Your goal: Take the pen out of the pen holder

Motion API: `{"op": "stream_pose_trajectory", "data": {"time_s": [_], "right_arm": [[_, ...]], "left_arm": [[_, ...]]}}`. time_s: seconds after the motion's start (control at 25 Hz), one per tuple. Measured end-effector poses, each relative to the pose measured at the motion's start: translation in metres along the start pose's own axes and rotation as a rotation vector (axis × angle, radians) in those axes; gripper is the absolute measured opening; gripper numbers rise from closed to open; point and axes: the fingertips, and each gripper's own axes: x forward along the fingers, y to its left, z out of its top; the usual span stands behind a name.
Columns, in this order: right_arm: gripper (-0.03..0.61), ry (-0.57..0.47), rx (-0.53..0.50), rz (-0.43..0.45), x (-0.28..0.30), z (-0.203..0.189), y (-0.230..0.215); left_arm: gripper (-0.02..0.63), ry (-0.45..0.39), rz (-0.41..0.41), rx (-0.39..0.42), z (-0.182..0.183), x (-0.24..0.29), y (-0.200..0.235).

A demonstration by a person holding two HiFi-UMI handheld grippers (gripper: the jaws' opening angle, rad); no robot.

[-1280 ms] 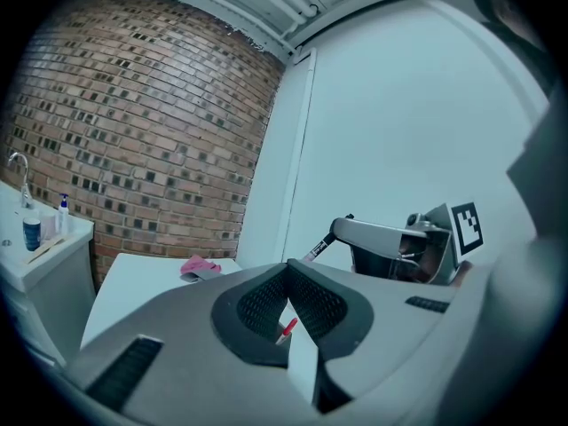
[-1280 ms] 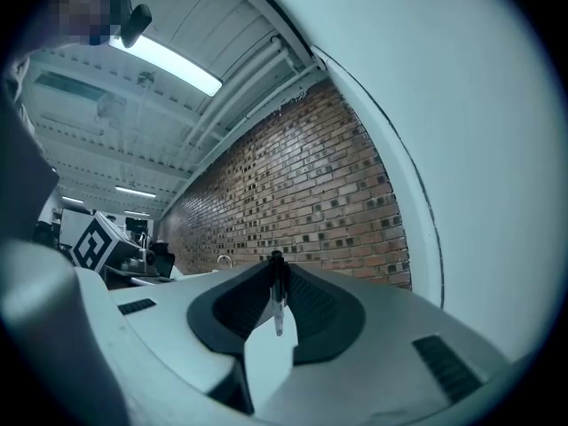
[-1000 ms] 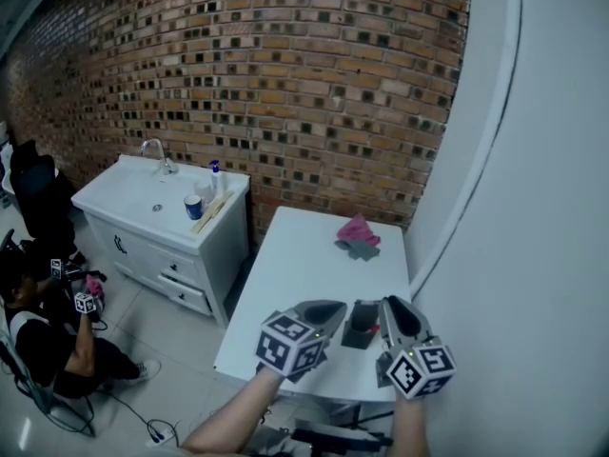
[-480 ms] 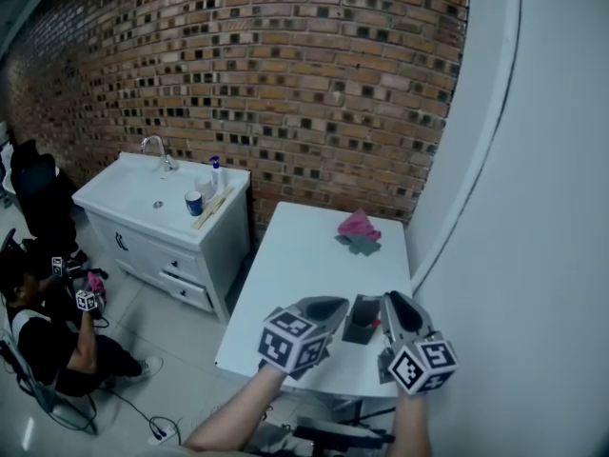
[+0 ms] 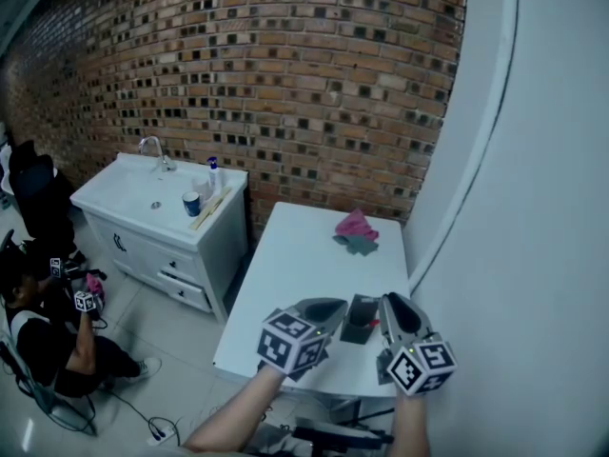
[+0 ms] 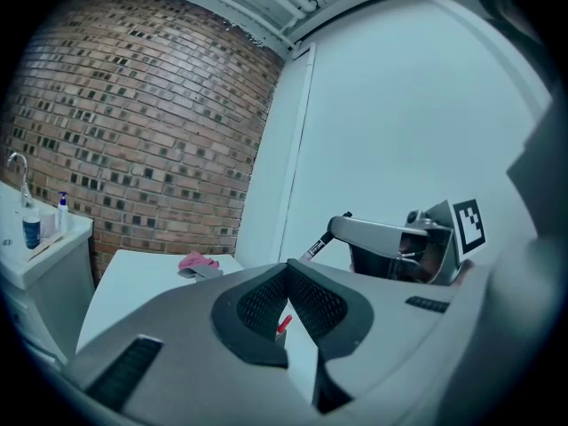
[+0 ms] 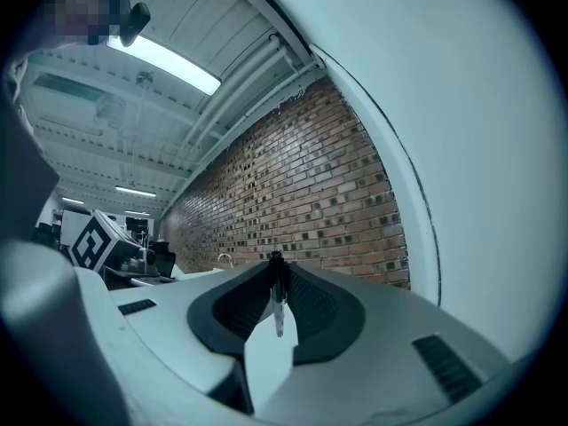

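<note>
A dark pen holder (image 5: pixel 362 319) stands near the front edge of the white table (image 5: pixel 295 265), between my two grippers. My right gripper (image 5: pixel 391 304) is to its right, shut on a pen (image 7: pixel 278 305) with a black cap and a pale barrel; the pen sits upright at the jaw tips. In the left gripper view that pen (image 6: pixel 318 248) sticks out of the right gripper's tip. My left gripper (image 5: pixel 333 306) is just left of the holder, jaws together at the tips with nothing between them. Through the gap under them a red pen tip (image 6: pixel 282 324) shows.
A pink and grey cloth (image 5: pixel 356 230) lies at the far end of the table. A white wall (image 5: pixel 533 208) runs close along the right side. A sink cabinet (image 5: pixel 157 212) stands to the left against the brick wall, and a person (image 5: pixel 43 336) sits on the floor at far left.
</note>
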Motion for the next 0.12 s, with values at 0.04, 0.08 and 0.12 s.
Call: {"op": "stream_pose_trajectory", "data": {"time_s": [0.04, 0.08, 0.12], "right_arm": [[0.061, -0.001, -0.001, 0.003, -0.0003, -0.0003, -0.0007], [0.061, -0.002, -0.002, 0.005, -0.0008, -0.0005, -0.0014], [0.061, -0.003, -0.002, 0.006, -0.0012, -0.0007, -0.0020]], "left_arm": [[0.005, 0.000, -0.001, -0.001, 0.0001, 0.0003, -0.0008], [0.004, 0.000, -0.001, -0.001, 0.0003, 0.0006, -0.0016], [0.005, 0.000, -0.002, -0.001, 0.0004, 0.0009, -0.0023]]}}
